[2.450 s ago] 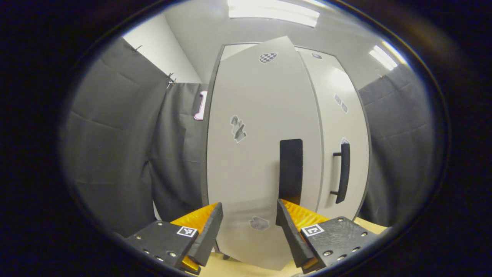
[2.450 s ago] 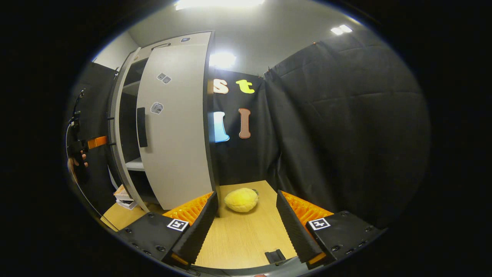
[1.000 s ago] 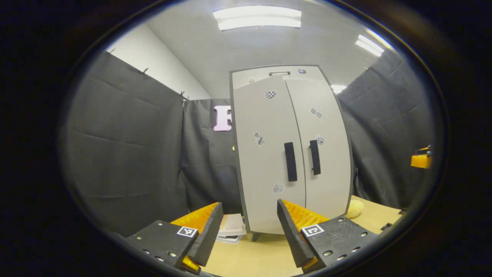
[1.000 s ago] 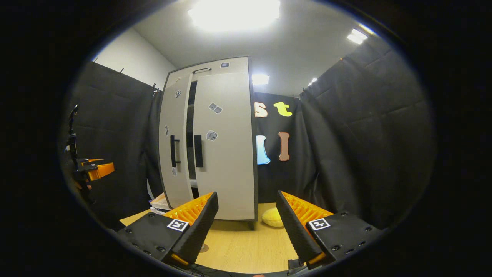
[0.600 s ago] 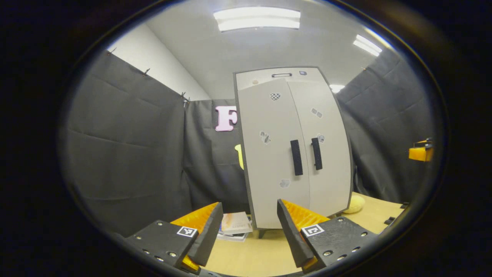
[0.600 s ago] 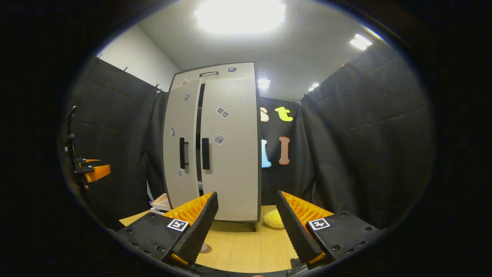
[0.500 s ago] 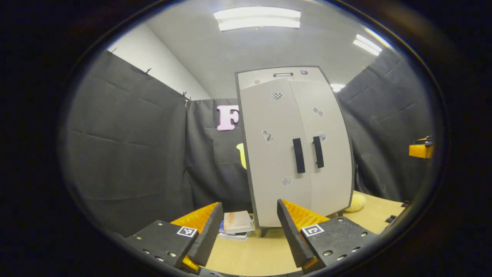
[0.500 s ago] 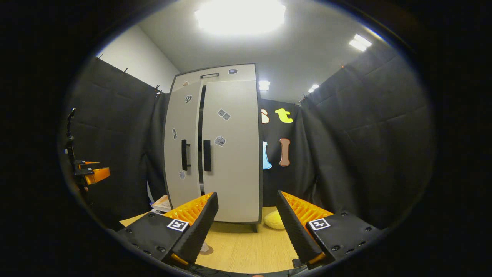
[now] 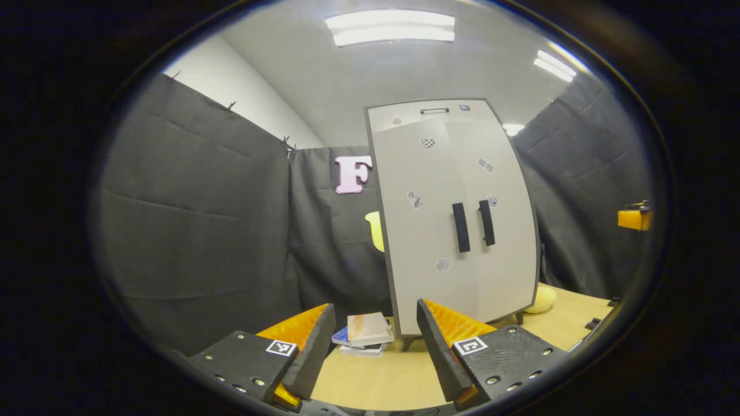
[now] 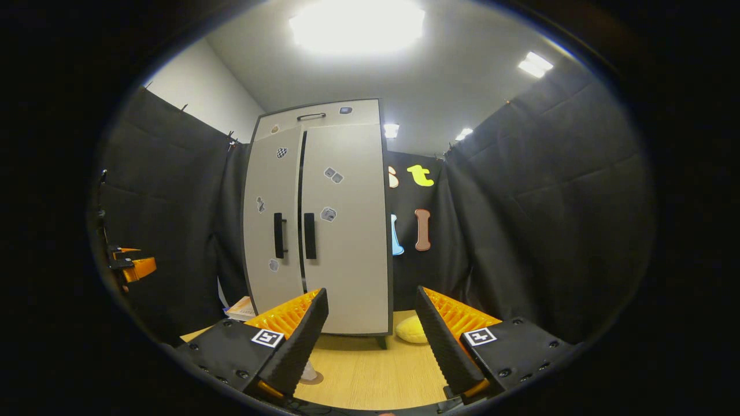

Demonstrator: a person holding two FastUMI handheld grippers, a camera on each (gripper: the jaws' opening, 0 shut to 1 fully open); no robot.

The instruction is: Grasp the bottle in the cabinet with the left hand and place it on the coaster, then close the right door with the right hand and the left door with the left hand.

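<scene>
Grey cabinet (image 9: pixel 457 214): stands upright on the wooden surface (image 10: pixel 376 370), against the black cloth wall.
Left door (image 10: pixel 270 225): pulled in almost flush; in the right gripper view a thin dark slit shows between it and the right door (image 10: pixel 347 231). In the left gripper view both doors look flat and level with each other.
Handles: two black vertical bars, side by side at the seam (image 9: pixel 474 225).
Left tongs (image 9: pixel 374 341): spread wide, nothing between them, held back from the cabinet, pointing at its left edge. Also seen at the far left of the right gripper view (image 10: pixel 130 267).
Right tongs (image 10: pixel 372 332): spread wide, gripping nothing, aimed at the foot of the right door. Seen at the far right edge of the left gripper view (image 9: pixel 633 218).
Bottle: cannot be made out clearly; a pale base on a round brown coaster (image 10: pixel 312 378) peeks out just beside the right tongs' left finger.
Books (image 9: pixel 364 334): small stack on the surface, just left of the cabinet.
Yellow plush (image 10: pixel 411 329): lies on the surface at the cabinet's right foot.
</scene>
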